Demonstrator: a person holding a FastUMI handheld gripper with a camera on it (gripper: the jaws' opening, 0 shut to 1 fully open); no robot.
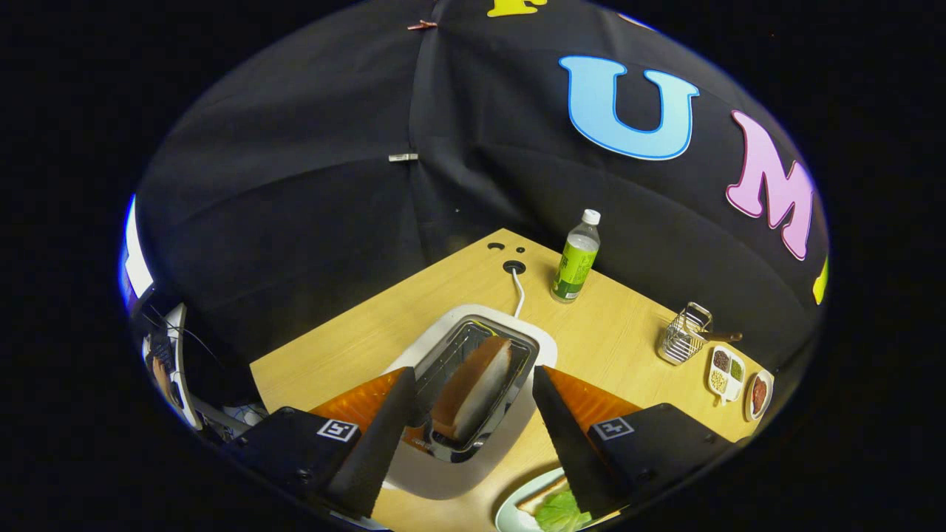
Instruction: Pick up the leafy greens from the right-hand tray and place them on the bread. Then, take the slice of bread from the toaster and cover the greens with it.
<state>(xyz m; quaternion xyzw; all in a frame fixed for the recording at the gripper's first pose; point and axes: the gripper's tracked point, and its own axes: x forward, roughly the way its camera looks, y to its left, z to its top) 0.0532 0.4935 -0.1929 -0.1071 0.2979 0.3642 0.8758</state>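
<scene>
A white toaster stands on the wooden table with a slice of bread upright in its metal slot. My gripper hovers above it, open, one finger on each side of the slice and not touching it. Beside the right finger, near the table's front, a pale plate carries a bread slice with leafy greens lying on it, partly hidden by that finger.
A green bottle stands beyond the toaster, next to the cable hole. To the right are a small wire basket, a white divided condiment dish and a small dish with red contents.
</scene>
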